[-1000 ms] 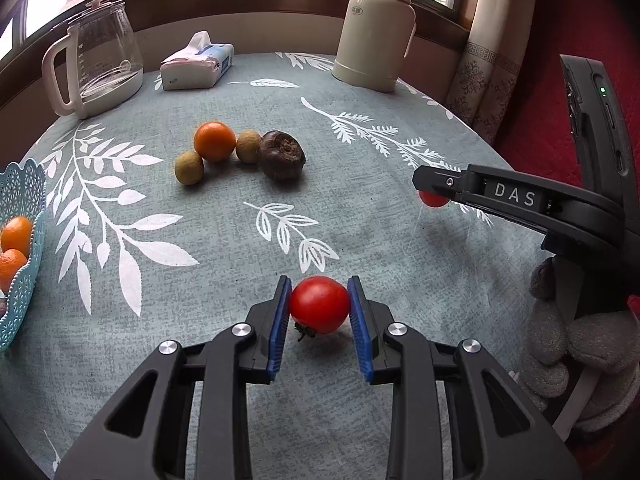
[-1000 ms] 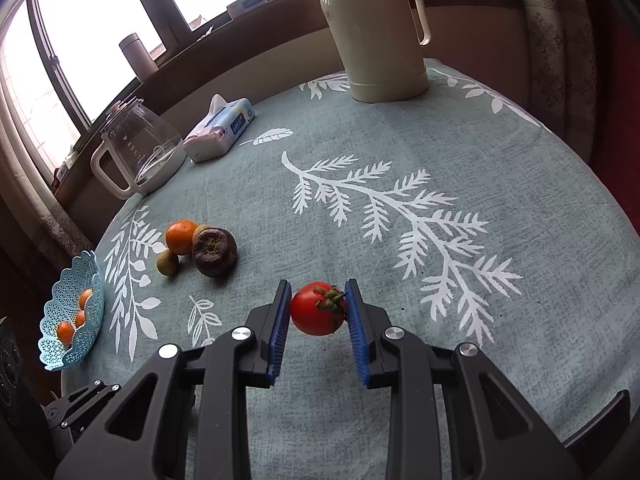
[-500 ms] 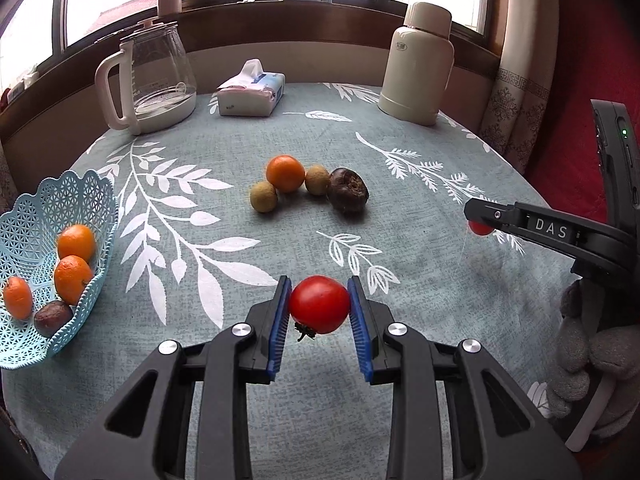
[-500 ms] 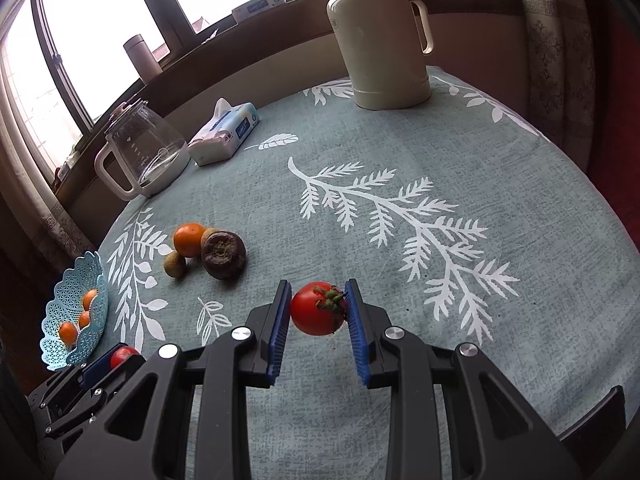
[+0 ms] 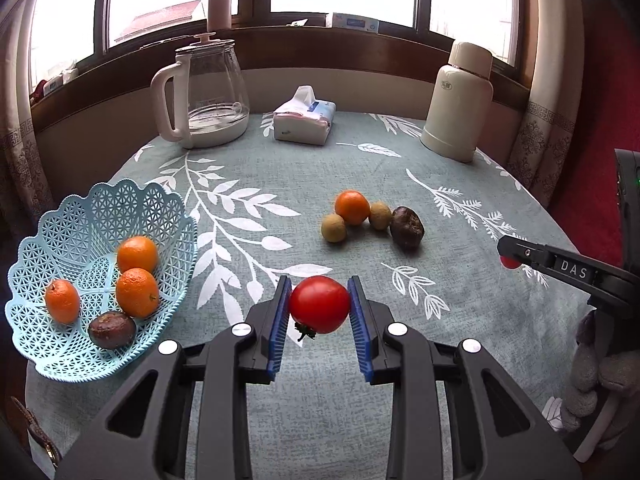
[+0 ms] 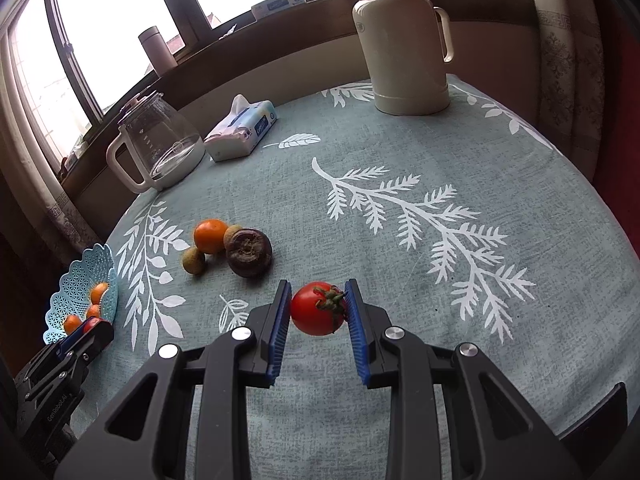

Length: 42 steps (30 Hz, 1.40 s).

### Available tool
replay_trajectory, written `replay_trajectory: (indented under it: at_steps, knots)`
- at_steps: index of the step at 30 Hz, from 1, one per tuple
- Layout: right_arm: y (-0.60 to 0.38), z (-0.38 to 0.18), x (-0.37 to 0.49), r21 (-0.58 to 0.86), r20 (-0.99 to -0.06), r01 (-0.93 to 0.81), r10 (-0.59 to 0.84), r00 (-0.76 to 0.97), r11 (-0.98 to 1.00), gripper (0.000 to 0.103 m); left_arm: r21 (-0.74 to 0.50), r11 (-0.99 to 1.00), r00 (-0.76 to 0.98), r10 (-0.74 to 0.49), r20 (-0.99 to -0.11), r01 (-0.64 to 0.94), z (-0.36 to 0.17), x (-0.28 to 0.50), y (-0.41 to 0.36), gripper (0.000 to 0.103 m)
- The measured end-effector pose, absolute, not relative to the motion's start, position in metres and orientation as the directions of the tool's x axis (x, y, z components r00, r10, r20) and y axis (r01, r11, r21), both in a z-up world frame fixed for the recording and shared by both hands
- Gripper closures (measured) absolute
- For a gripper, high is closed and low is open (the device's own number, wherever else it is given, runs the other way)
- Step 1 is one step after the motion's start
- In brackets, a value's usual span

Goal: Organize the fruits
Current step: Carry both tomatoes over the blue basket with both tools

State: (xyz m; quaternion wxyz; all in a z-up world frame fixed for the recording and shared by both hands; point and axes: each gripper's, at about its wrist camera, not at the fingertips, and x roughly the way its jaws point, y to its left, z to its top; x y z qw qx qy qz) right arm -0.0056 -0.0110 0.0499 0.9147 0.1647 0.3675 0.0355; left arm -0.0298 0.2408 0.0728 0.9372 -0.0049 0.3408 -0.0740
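A: What is nearest in the left wrist view?

B: The left gripper (image 5: 319, 312), its blue pads closed against a red tomato (image 5: 319, 303) that hangs clear of the tablecloth (image 5: 280, 168), stem end turned down.

A: And the right one?

B: The right gripper (image 6: 318, 310) is closed the same way on a second tomato (image 6: 316, 308), green stem turned toward the right pad. In the left wrist view that gripper reaches in from the right edge, a bit of red at its tip, with a gloved hand (image 5: 600, 376) on its handle.

A: Where does the fruit belong?

B: A pale blue basket (image 5: 60, 216) sits near the left edge of the table, just left of the left gripper. It holds three oranges (image 5: 137, 254) and one dark purple fruit (image 5: 111, 329).

A: What lies loose on the table?

B: Past the grippers, mid-table, a cluster: one orange (image 5: 352, 207), two small brownish fruits (image 5: 333, 228) on either side of it, and a dark wrinkled fruit (image 5: 407, 227) at the right end. They sit close together; the orange seems to touch both small ones.

A: Farther back?

B: A glass kettle (image 5: 208, 92) with a white handle at the back left, a tissue pack (image 5: 304, 120) in the middle, a cream thermos (image 5: 458, 102) at the back right. Behind them a wooden window sill (image 5: 360, 46) carries a slim cylindrical bottle (image 5: 219, 4) and a small box
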Motion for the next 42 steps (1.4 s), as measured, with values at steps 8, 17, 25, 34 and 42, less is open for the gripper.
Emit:
replay_trajectory:
  at_steps: [8, 17, 25, 34, 42]
  knots:
    - [0.002, 0.054, -0.004, 0.316, -0.659, 0.035, 0.193, 0.727, 0.948, 0.075, -0.074, 0.995, 0.782, -0.094, -0.616, 0.062, 0.082, -0.029, 0.277, 0.073]
    - [0.019, 0.058, -0.003, 0.303, -0.660, 0.008, 0.204, 0.723, 0.953, 0.075, -0.091, 0.994, 0.799, -0.012, -0.601, -0.053, 0.087, -0.032, 0.328, 0.073]
    - [0.033, 0.059, -0.002, 0.293, -0.666, -0.018, 0.217, 0.713, 0.956, 0.075, -0.103, 0.981, 0.791, 0.069, -0.608, -0.165, 0.082, -0.037, 0.376, 0.073]
    - [0.049, 0.059, -0.001, 0.282, -0.672, -0.043, 0.229, 0.704, 0.959, 0.075, -0.116, 0.963, 0.773, 0.121, -0.622, -0.244, 0.073, -0.040, 0.411, 0.073]
    - [0.063, 0.061, 0.000, 0.273, -0.676, -0.067, 0.241, 0.696, 0.960, 0.075, -0.155, 0.948, 0.789, 0.135, -0.599, -0.280, 0.079, -0.048, 0.430, 0.047]
